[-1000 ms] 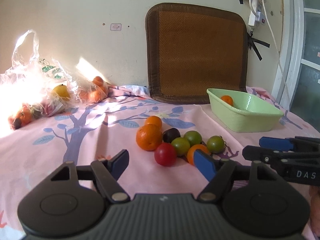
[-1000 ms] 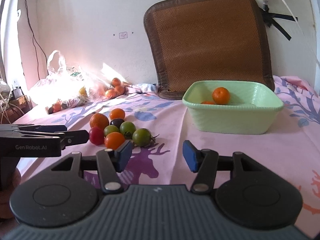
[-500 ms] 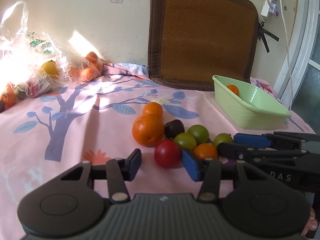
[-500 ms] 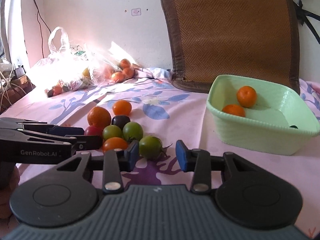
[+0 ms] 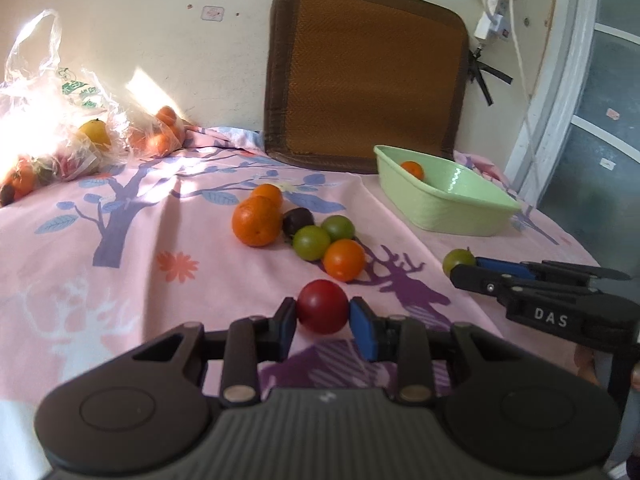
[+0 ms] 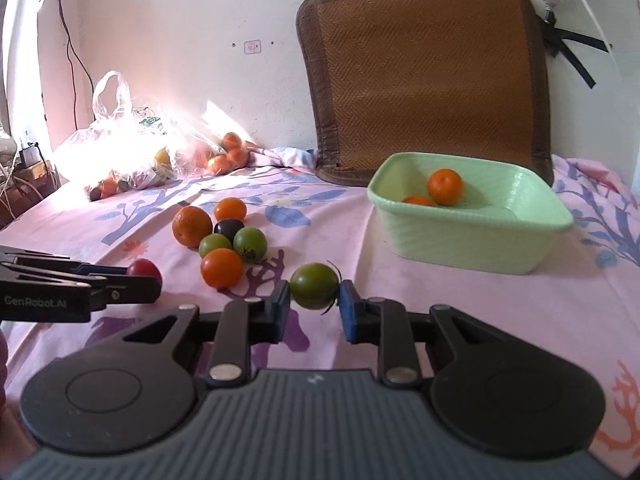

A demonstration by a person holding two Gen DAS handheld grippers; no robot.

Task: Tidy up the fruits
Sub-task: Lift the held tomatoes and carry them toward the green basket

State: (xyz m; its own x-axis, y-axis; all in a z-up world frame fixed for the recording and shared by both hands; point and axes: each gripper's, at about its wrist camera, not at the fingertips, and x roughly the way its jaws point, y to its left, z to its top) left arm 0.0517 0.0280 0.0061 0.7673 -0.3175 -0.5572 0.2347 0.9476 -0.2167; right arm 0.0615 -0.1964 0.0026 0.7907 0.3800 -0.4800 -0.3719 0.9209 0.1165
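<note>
- My left gripper (image 5: 323,316) pinches a red tomato (image 5: 322,306) between its blue pads (image 5: 362,327); its jaws have just been closing, and the tomato sits between them, near the front edge of the bed (image 5: 120,280).
- My right gripper (image 6: 314,302) pinches a green tomato (image 6: 314,286), its jaws having just closed on it too, near the bed's front edge, with the green basin (image 6: 472,240) towards the back right.
- Risk one: both tomatoes are smooth, glossy and round, held only at their widest part. I judge that a quick swing could let one squirt out and roll off the bed.
- Risk two: ripe skin is thin. If I squeeze harder, the red one could split; the green one looks firmer.
- Risk three: the sheet is soft, wrinkled cotton over a yielding surface, so a dropped fruit could roll unpredictably towards the pile (image 5: 304,232) of oranges and tomatoes in the middle.
- Risk four: my two grippers are close, and crossing paths on the way to the basin may knock them together.
- The basin is rigid ribbed plastic with sloped walls; two oranges (image 6: 445,186) already lie inside, dimpled and matte.
- A crinkled plastic bag (image 5: 48,120) of fruit lies at the back left corner.
</note>
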